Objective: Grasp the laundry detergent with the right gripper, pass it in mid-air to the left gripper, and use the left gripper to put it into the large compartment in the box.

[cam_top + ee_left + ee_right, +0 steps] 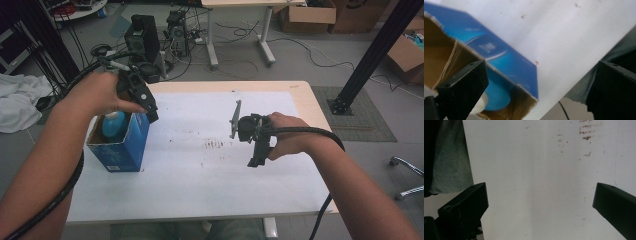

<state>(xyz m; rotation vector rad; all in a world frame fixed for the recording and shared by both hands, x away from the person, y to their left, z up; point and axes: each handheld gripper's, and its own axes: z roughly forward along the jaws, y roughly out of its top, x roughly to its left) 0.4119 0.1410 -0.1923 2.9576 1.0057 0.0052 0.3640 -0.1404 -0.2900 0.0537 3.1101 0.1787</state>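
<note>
Lab, floor cables (320,57), computers (177,27), cardboard boxes (306,17)

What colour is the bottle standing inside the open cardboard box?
Light blue. The bottle shows best in the high view, inside the blue box.

Dim, bluish light is washing all views; soft shadows are falling under the blue box (120,142). Close-up jaws are blurring in both gripper views; high view is bending at edges.

Blue box (121,145) upright on table's left part, top torn open (brown cardboard inside). Light blue bottle (114,124) stands inside, white cap showing, just below left gripper's fingers (464,85), untouched.
</note>
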